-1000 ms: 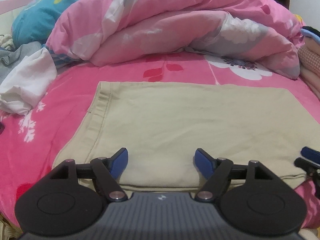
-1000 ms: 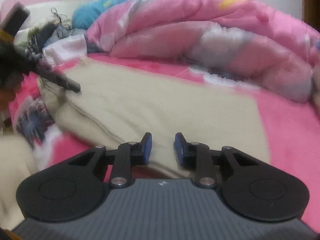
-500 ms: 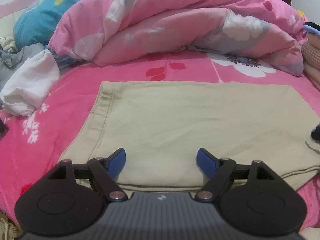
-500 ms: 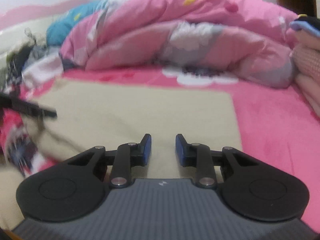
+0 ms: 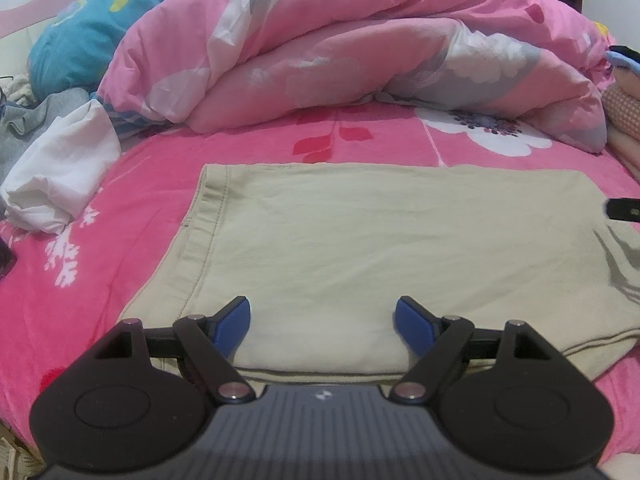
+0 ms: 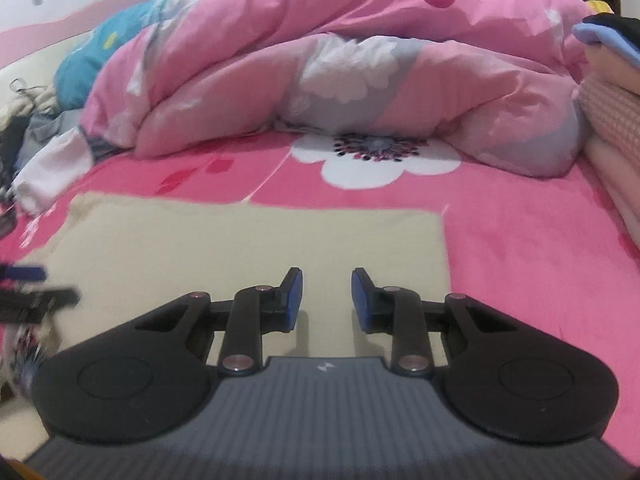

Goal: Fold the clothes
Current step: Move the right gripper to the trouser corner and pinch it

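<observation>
Beige woven-cotton garment, folded to a flat rectangle, lies on the bed's pink plush sheet printed with white flowers and red leaves. Stitched hem band runs down the garment's left edge; surface smooth, faint creases. In the left wrist view its right end is rumpled, with loose folds.

Left gripper: black arms, blue pads, jaws spread wide and just been opening, nothing between them. It sits over the garment's near edge; contact with the cloth cannot be judged.

Right gripper: jaws narrowly parted, a gap showing between the blue pads, nothing pinched. Beige cloth lies below them. View slightly blurred.

Behind the garment: bulky pink quilted duvet, puffy, with white and grey flower patches, rolled in thick folds. Crumpled white cloth at the left, well apart from the garment. Blue pillow beyond it.
</observation>
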Available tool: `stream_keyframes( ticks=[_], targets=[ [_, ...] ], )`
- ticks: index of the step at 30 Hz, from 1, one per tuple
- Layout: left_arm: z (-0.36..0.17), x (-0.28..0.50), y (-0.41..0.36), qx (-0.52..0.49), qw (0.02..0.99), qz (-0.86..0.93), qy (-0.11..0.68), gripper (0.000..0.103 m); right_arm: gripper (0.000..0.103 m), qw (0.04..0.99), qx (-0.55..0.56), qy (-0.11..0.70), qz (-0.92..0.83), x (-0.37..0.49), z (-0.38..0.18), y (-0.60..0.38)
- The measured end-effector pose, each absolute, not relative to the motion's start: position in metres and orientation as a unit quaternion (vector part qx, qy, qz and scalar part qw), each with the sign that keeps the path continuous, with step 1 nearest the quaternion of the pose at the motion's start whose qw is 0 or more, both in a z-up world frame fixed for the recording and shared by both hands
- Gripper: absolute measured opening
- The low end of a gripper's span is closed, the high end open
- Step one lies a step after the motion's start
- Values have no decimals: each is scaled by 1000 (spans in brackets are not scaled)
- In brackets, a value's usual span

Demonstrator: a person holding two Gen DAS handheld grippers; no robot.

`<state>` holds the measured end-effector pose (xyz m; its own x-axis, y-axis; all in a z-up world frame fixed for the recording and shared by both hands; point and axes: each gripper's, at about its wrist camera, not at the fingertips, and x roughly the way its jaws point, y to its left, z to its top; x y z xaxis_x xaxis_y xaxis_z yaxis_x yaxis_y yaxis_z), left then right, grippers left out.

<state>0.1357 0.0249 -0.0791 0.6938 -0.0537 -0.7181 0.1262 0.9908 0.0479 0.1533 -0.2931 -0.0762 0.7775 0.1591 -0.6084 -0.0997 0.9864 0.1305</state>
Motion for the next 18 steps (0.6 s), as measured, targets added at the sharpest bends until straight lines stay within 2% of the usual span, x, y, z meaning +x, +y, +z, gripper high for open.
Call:
stream_keyframes(
  ticks=[4, 6, 11, 13, 16, 18],
  targets=[
    [-81, 132, 31, 41, 923, -64, 377, 82, 26, 924, 39, 374, 72, 179, -98, -302],
    [-82, 130, 34, 36, 925, -72, 371, 82, 26, 913, 44, 399, 68, 190, -81, -302],
    [-85, 127, 39, 31, 930, -86, 357, 83, 27, 920, 62, 382, 59, 224, -62, -307],
    [-85, 126, 41, 29, 931, -90, 352, 83, 27, 912, 50, 406, 33, 245, -82, -310],
    [-85, 122, 45, 27, 935, -98, 341, 83, 26, 912, 95, 397, 35, 244, -88, -328],
    [-83, 117, 49, 25, 940, -103, 323, 83, 34, 912, 145, 383, 32, 224, -78, -343]
  ],
)
